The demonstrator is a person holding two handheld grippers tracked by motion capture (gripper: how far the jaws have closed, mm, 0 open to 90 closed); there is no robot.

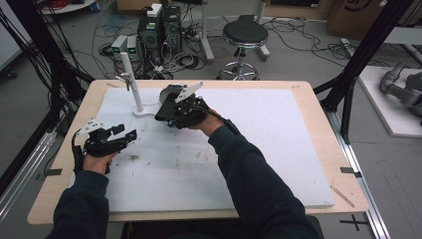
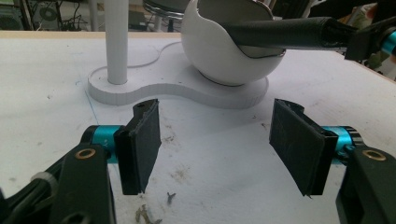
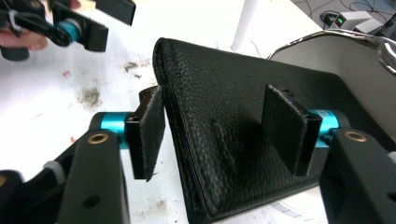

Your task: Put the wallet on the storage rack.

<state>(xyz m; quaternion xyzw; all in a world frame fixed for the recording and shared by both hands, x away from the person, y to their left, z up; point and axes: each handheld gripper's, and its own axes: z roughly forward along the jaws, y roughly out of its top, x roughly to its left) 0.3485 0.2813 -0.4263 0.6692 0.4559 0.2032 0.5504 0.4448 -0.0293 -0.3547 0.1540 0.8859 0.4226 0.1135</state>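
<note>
**Black pouch on the white bowl stand, right gripper around it**

The black pouch (image 3: 233,140) is seen in the right gripper view as a flat, pebble-grained leather-like case with a stitched, rounded edge and a layered seam along its lower side. It is tilted, one end resting in the white bowl (image 2: 224,51), whose rim is chipped into a jagged outline. In the left gripper view the pouch is seen edge-on as a dark bar lying across the bowl's mouth, at 1 o'clock from the jaws.

The bowl sits on a white figure-eight base (image 2: 187,91), with a white post (image 2: 116,42) rising from the other lobe, at 11 o'clock.

Right gripper (image 1: 171,107): jaws set either side of the pouch; one pad is seen against the leather face, the other just beside the edge. Whether it is actually clenched cannot be told.

Left gripper (image 1: 119,137): released, jaws apart with only the stained white mat (image 1: 278,149) between them, well apart from the stand, at 8 o'clock from it in the high view.
</note>
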